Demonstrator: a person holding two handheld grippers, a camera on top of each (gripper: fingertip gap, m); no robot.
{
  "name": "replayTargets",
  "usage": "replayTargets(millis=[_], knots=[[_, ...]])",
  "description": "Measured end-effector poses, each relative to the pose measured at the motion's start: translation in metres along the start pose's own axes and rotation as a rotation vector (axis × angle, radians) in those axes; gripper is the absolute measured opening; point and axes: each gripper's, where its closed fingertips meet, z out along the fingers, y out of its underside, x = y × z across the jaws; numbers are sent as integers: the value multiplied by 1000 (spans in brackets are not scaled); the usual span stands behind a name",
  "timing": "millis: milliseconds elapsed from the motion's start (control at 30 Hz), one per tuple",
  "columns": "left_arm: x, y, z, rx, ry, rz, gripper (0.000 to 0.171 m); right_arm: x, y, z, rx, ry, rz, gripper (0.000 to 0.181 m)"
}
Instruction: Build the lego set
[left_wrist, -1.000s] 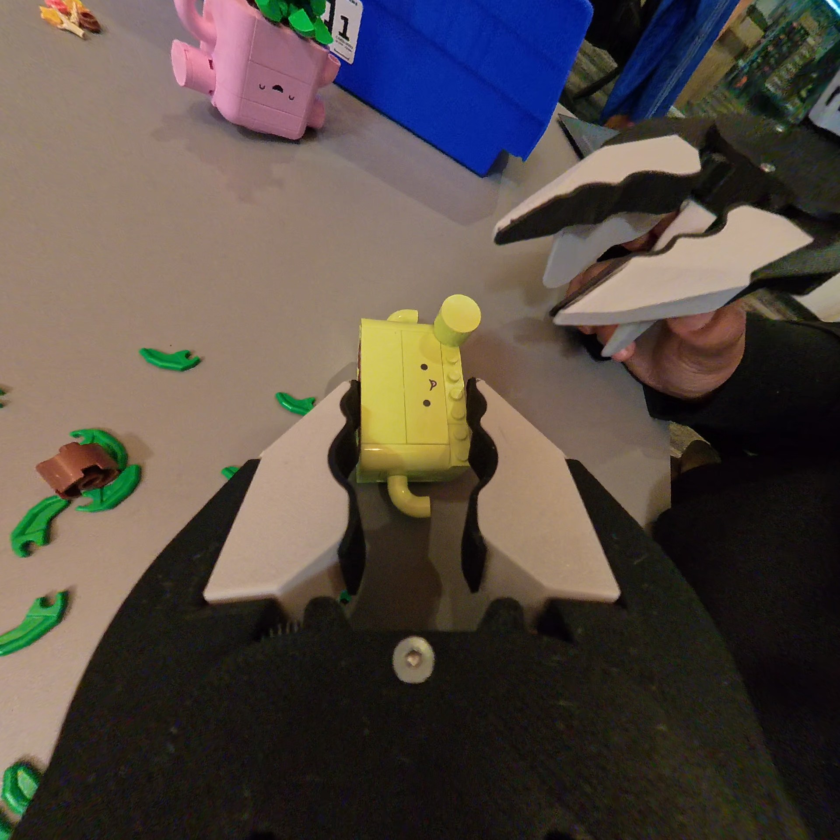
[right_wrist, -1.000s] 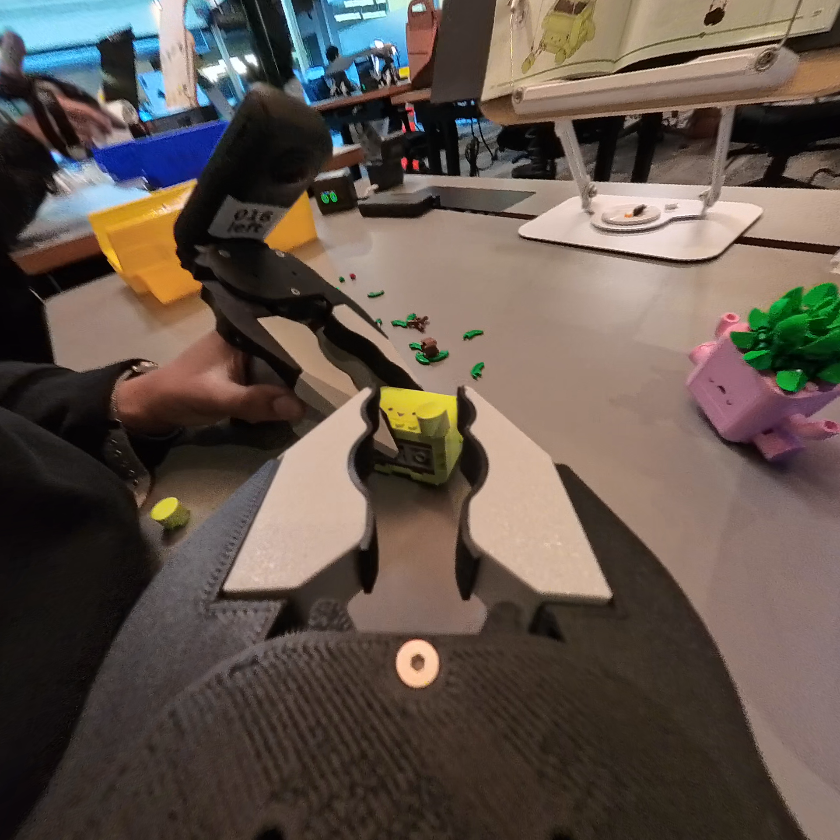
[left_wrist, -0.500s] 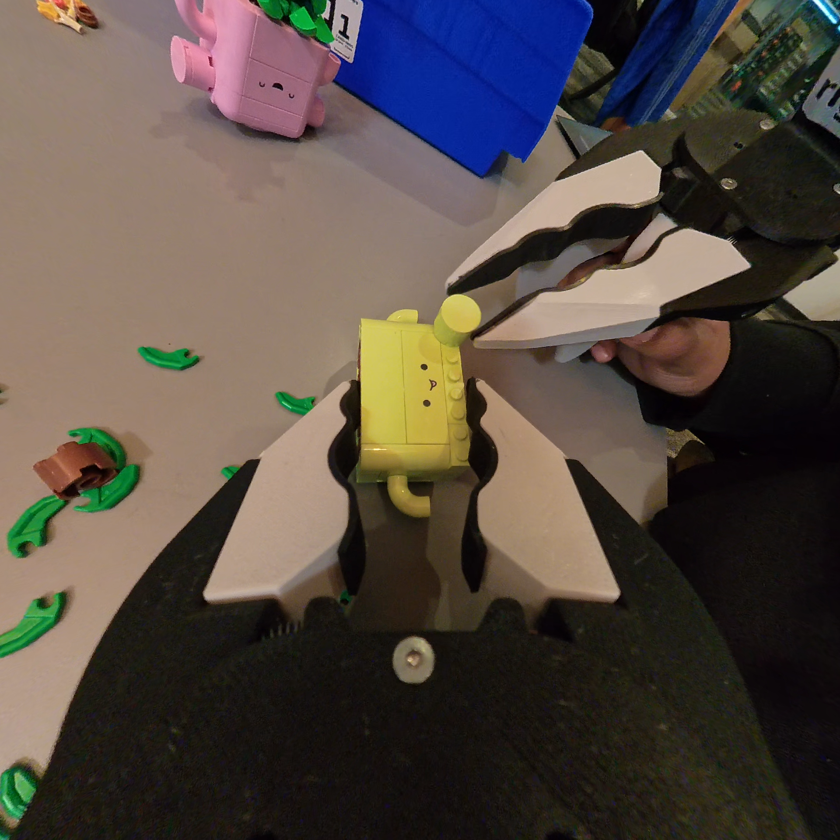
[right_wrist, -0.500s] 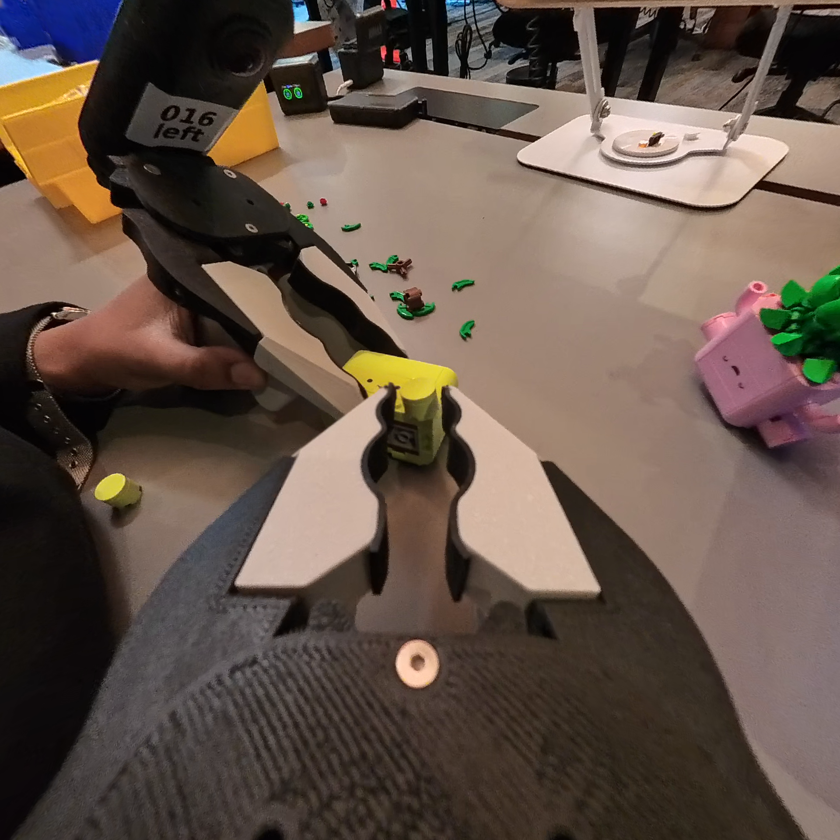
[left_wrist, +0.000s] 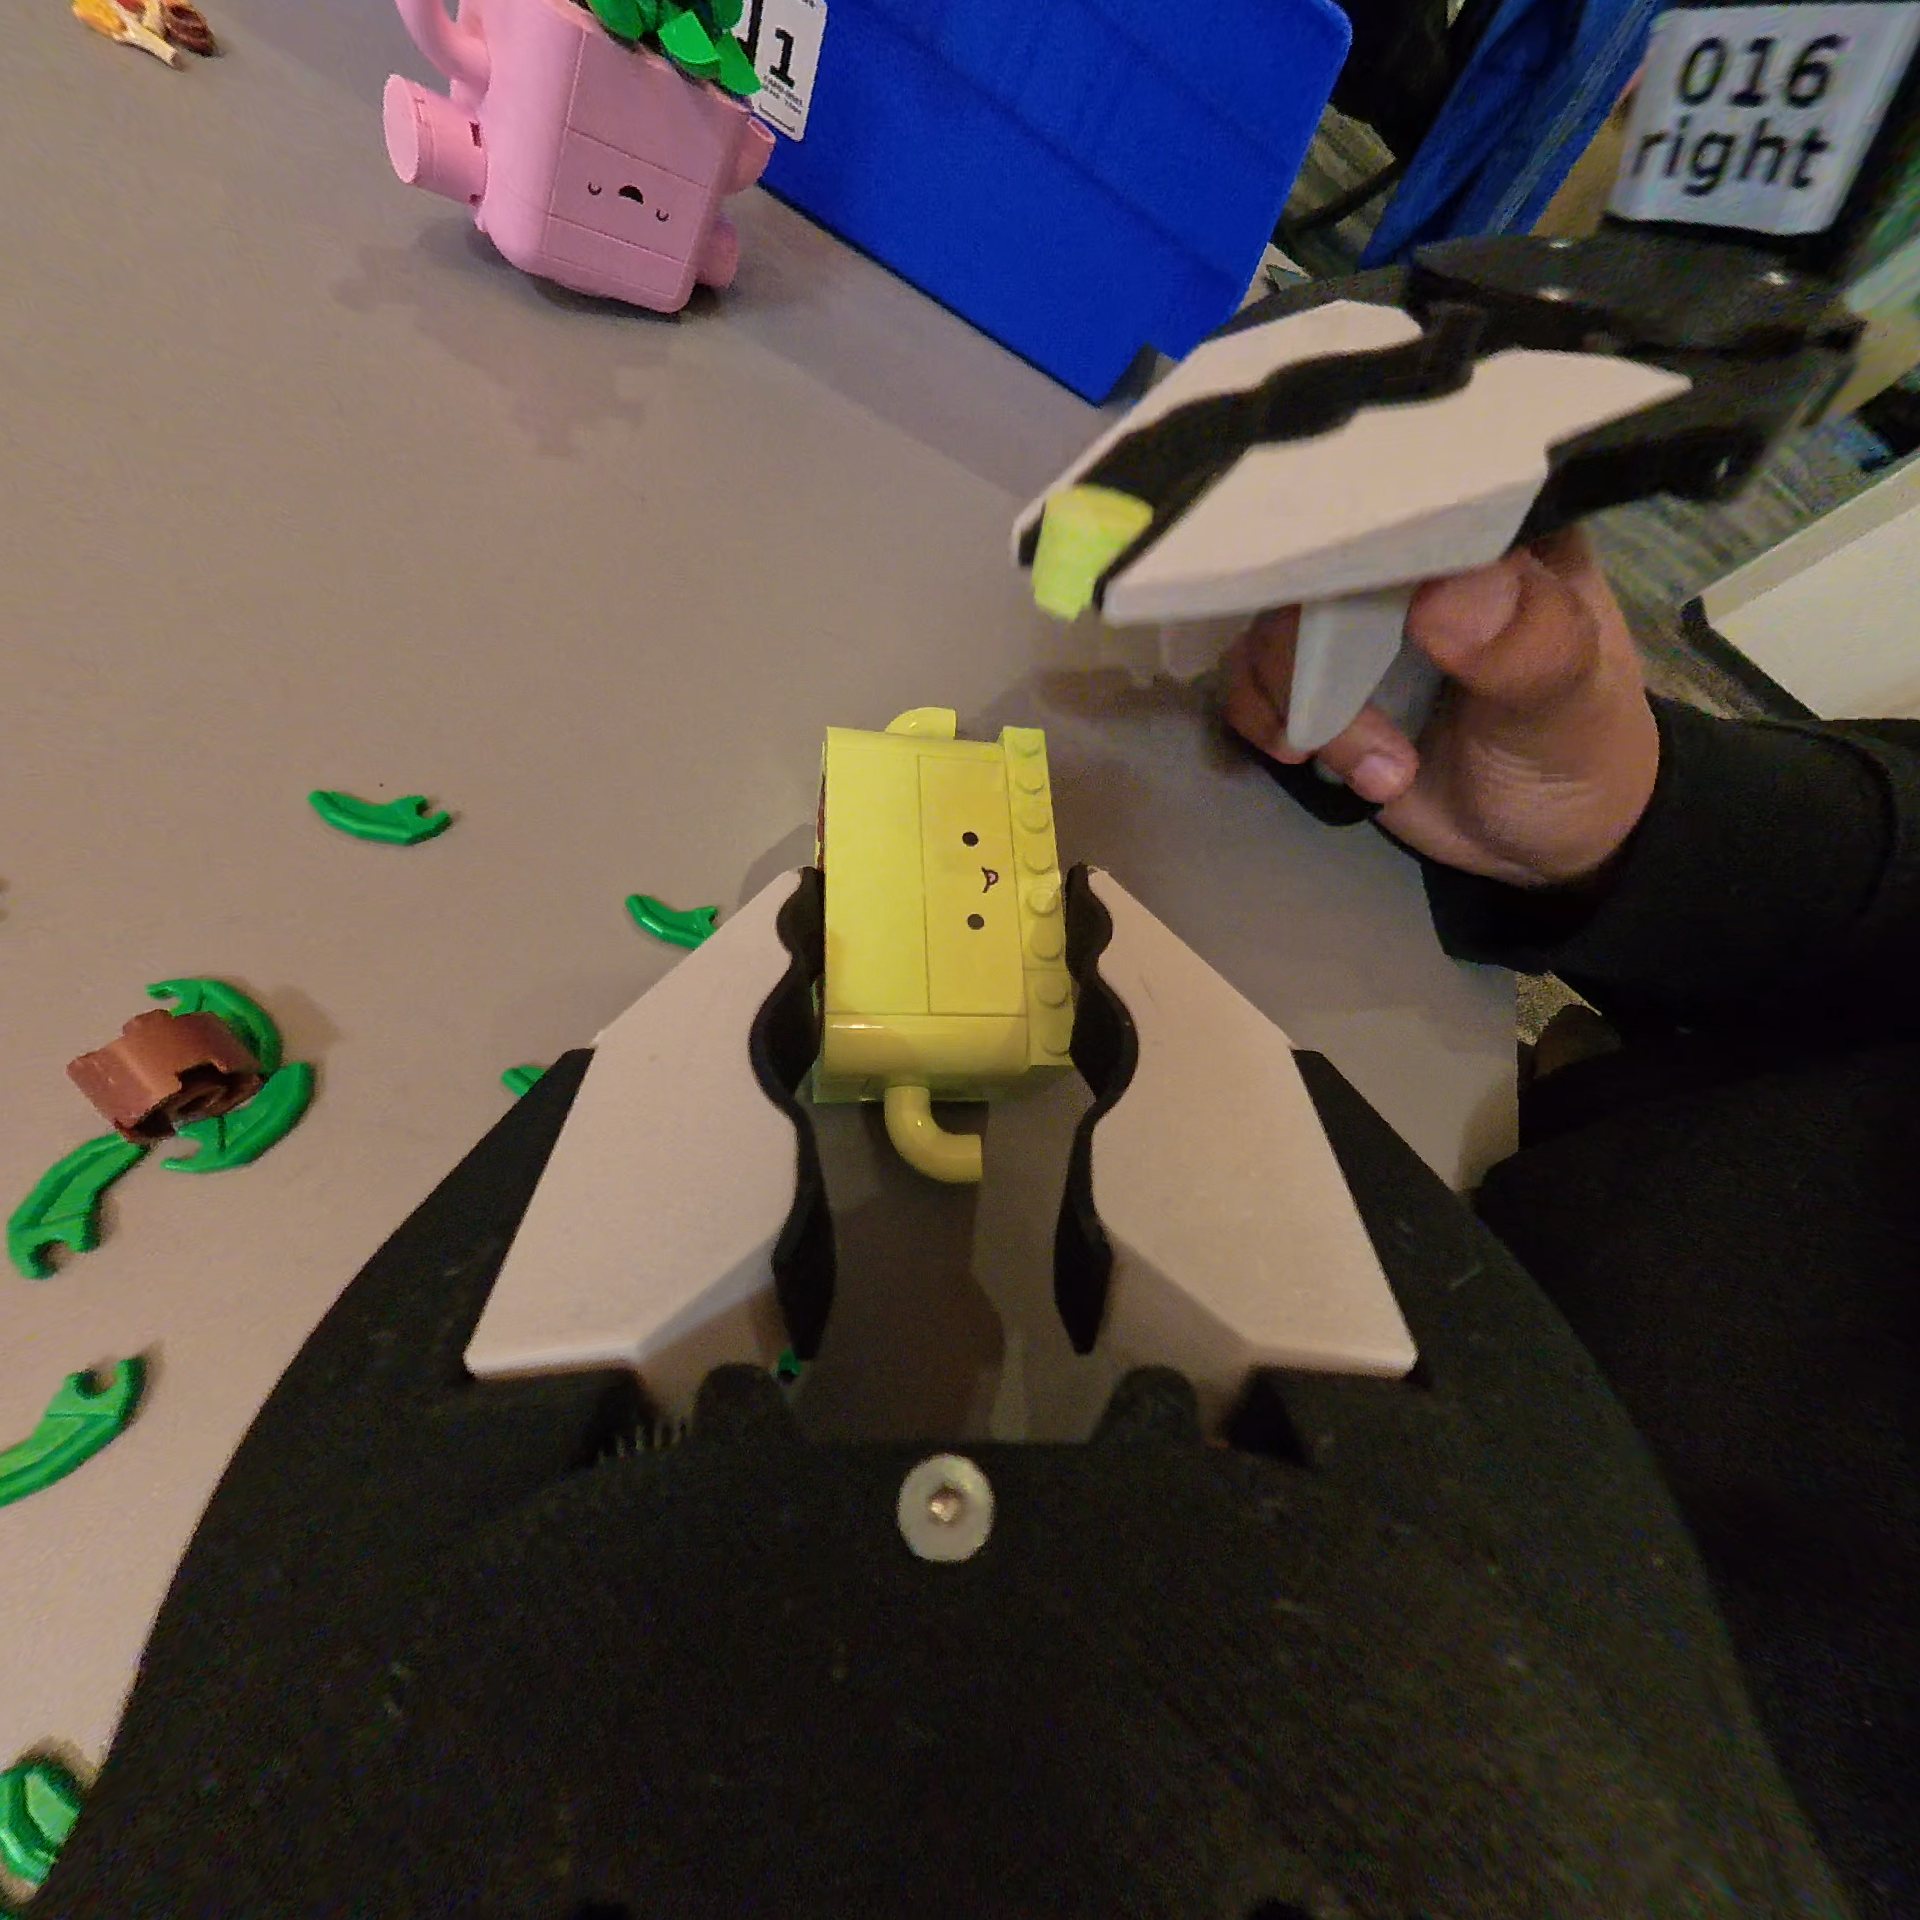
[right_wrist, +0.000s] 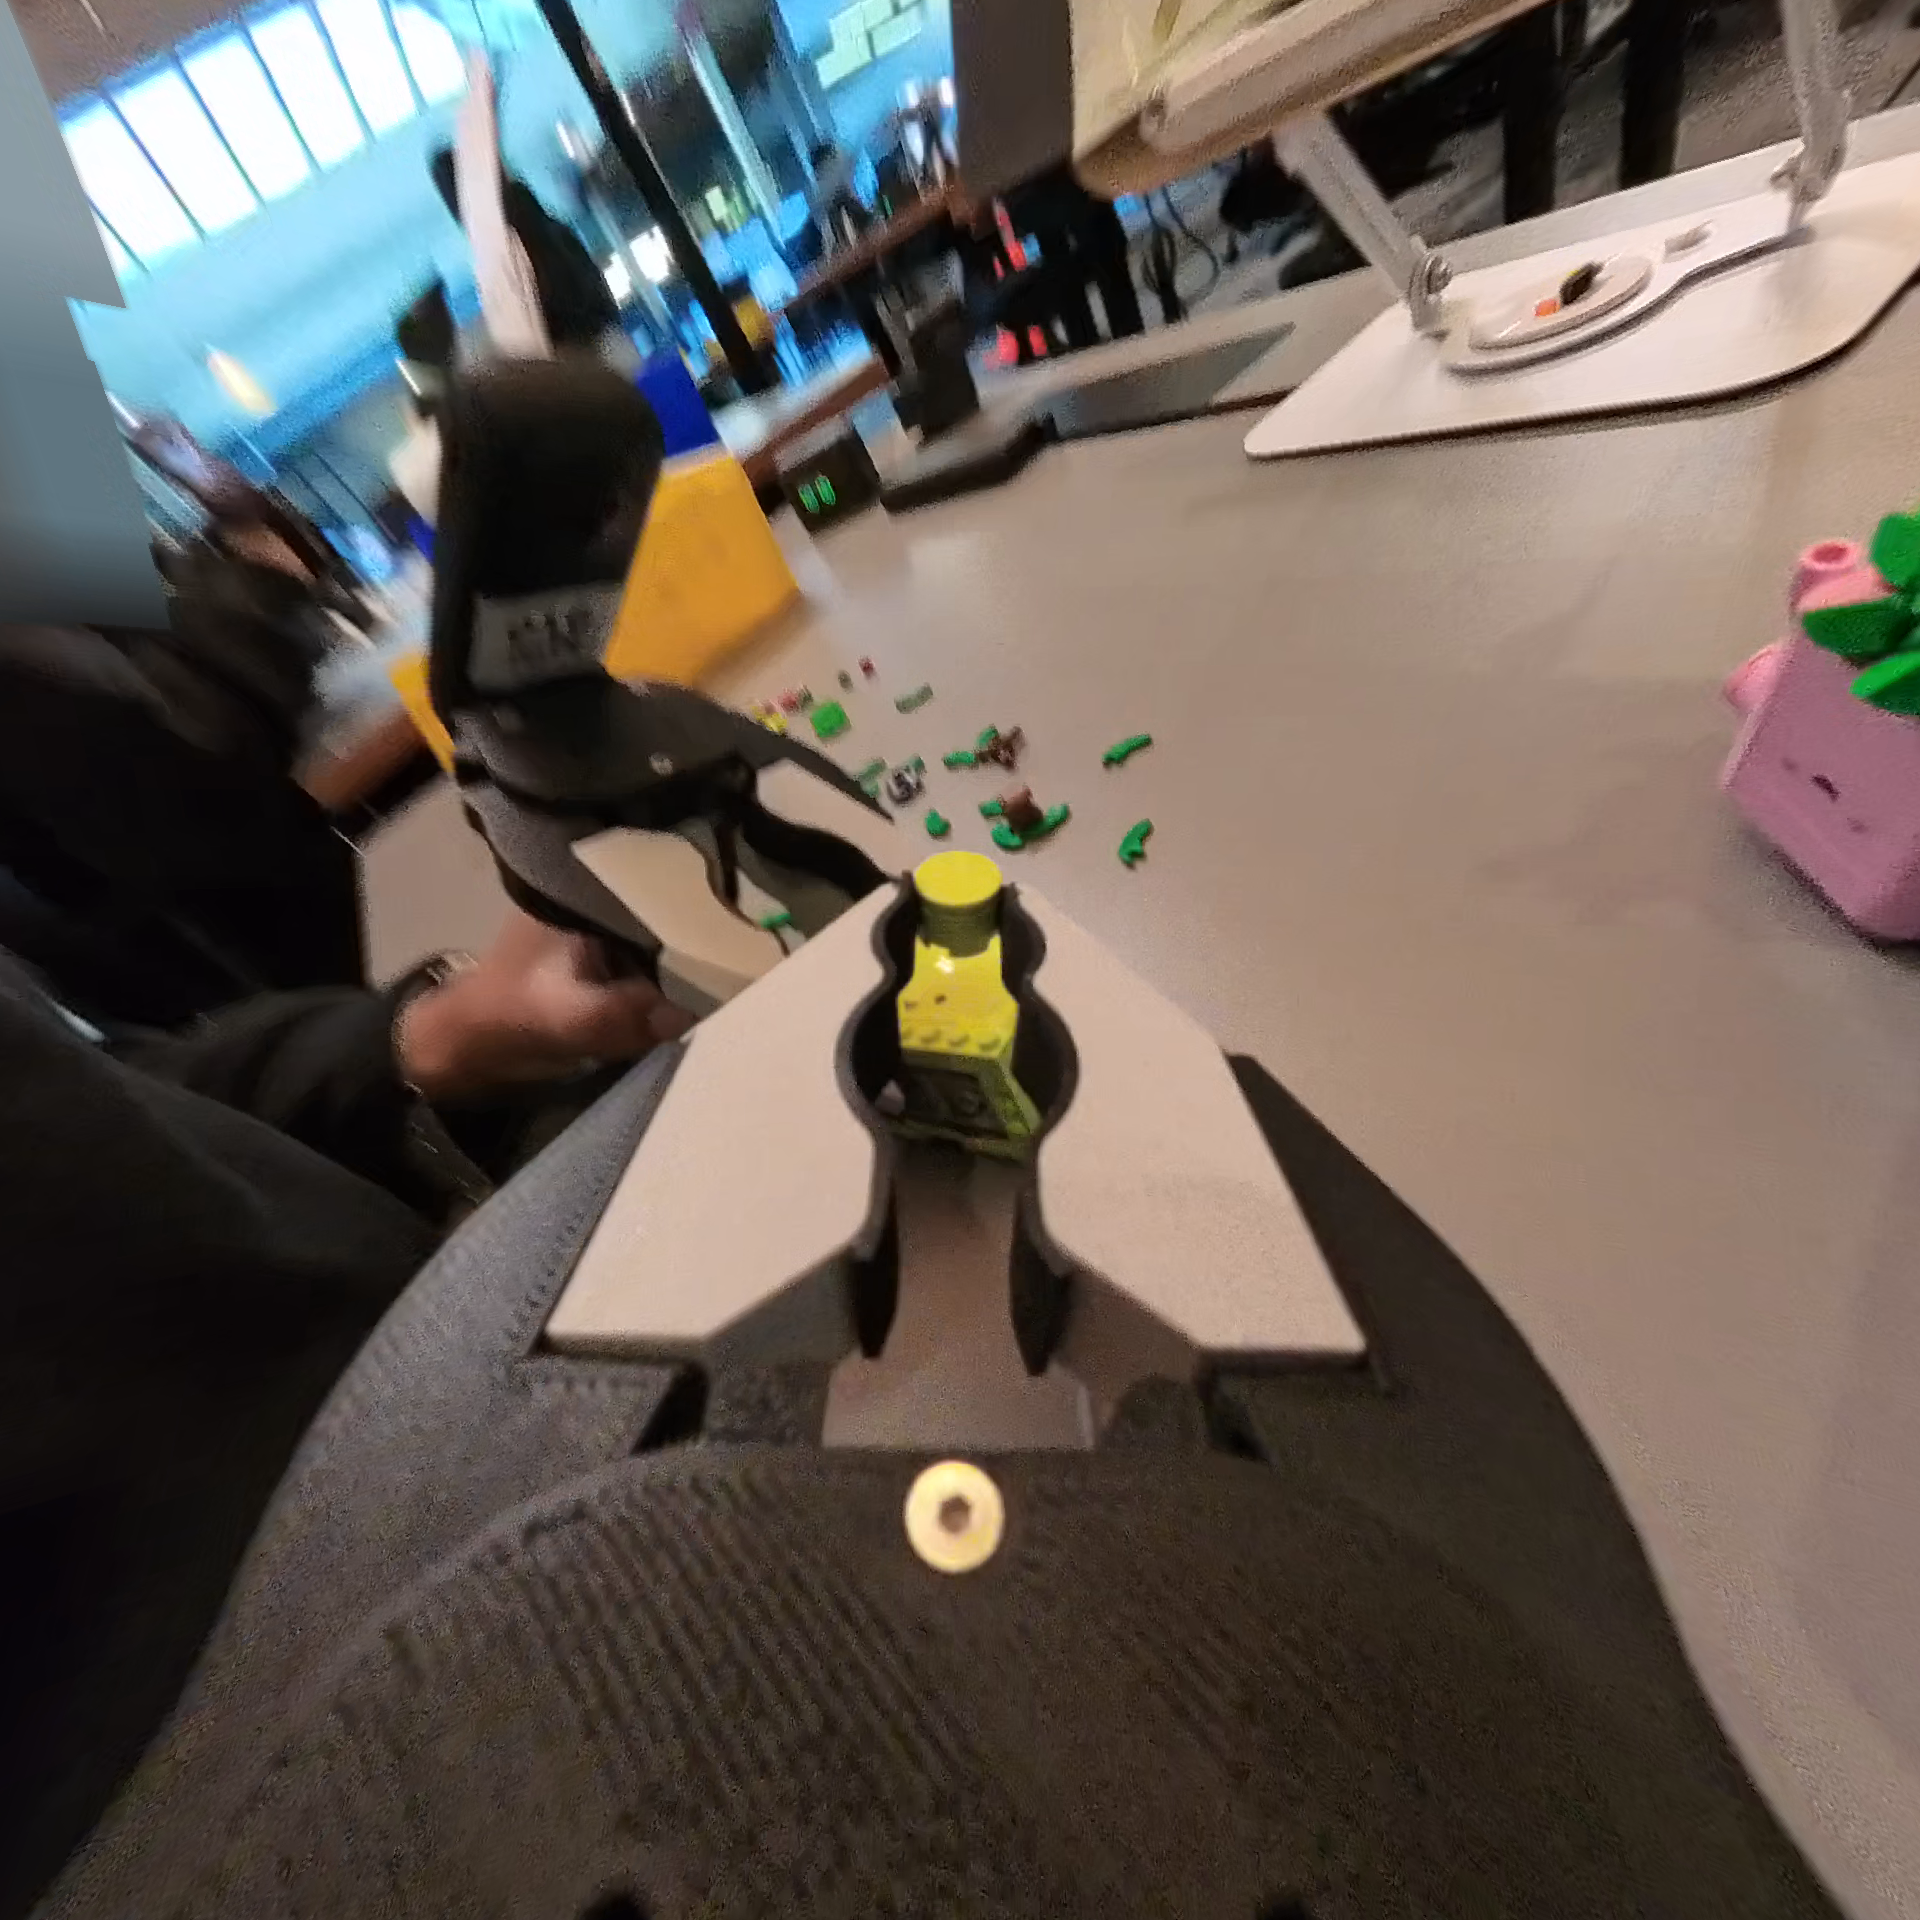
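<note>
Jaws of your left gripper (left_wrist: 940, 971) are clamped on the yellow-green block figure (left_wrist: 935, 914), held on its side just above the table (left_wrist: 312, 468). Your right gripper (left_wrist: 1081, 556) pinches the small yellow-green cylinder (left_wrist: 1075, 551), up and right of the figure, apart from it. Green leaf pieces (left_wrist: 379, 816) lie left of the figure.

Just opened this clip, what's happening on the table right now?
A person is working on a lego build with two handheld grippers. The left gripper is shut on a yellow-green block figure with a small face, held over the grey table. The right gripper is shut on a small yellow-green cylinder piece, held in the air apart from the figure. Loose green leaf pieces and a brown piece lie scattered on the table, and a pink figure topped with green leaves sits farther back.
</note>
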Motion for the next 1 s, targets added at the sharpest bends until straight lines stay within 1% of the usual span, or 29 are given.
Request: replayTargets(millis=[67,167,433,567,700,833,1000], knots=[[0,0,0,0,0,-1,46,4,-10,-6,78,-25,73,13],[0,0,0,0,3,-3,46,5,-19,-15,148,-56,110,14],[0,0,0,2,6,-7,46,3,-20,-16,160,-84,122,14],[-1,-3,-3,25,2,-12,52,2,-21,-18,174,-87,122,14],[1,-4,-5,40,7,1,52,3,-24,-21,201,-83,125,14],[5,-1,-2,18,24,14,49,3,-26,-23,219,-79,118,14],[20,5,1,-24,100,66,48,1,-28,-25,238,-80,105,14]])
